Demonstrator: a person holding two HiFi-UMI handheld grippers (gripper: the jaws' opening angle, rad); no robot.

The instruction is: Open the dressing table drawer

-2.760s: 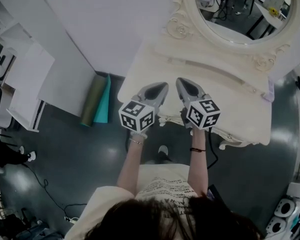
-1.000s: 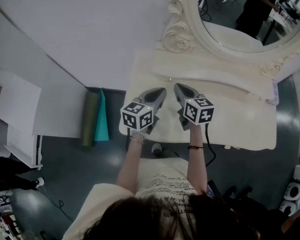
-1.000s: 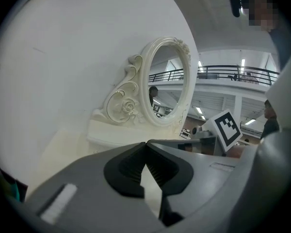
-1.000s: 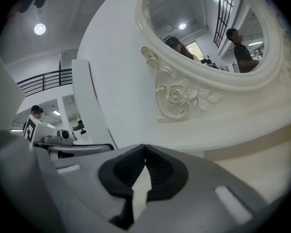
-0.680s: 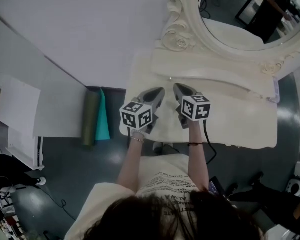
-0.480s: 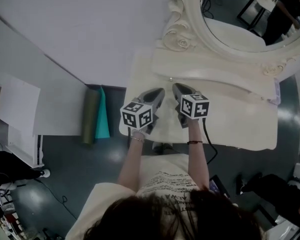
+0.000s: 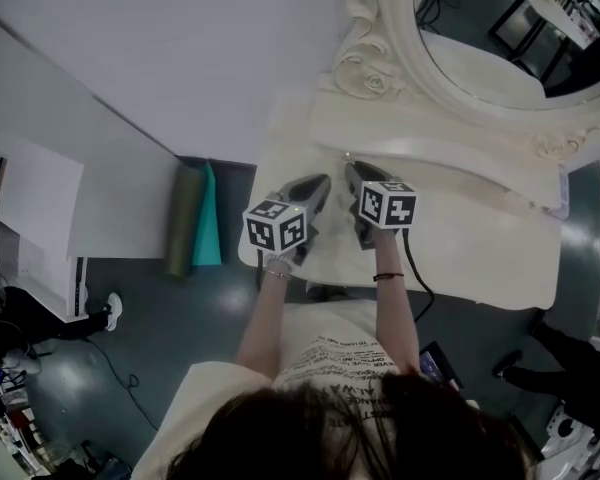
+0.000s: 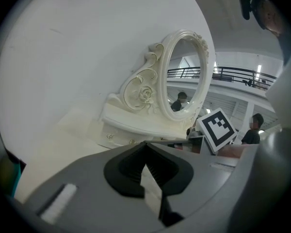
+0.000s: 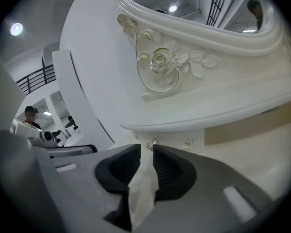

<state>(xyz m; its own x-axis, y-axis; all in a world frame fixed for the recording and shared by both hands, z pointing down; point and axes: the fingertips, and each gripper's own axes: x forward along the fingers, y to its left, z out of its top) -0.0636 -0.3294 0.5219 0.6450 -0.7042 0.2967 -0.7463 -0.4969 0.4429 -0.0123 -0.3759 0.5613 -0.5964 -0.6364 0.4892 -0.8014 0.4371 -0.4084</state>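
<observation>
Right gripper view: your right gripper (image 9: 146,148) has just been opening its jaws, with nothing between them. The drawer (image 9: 172,139) sits shut, its knob (image 9: 152,143) just ahead of the fingertips, a touch right of the gap. It looks like the reach-for-knob step. Next, push forward, clamp the knob and pull straight back. Left gripper (image 8: 146,143) is clenched and empty, short of the drawer.

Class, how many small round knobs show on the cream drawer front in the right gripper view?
2: one small round metal knob sits near the picture's centre on the cream drawer front; the other is just right of it. Others may be hidden.
</observation>
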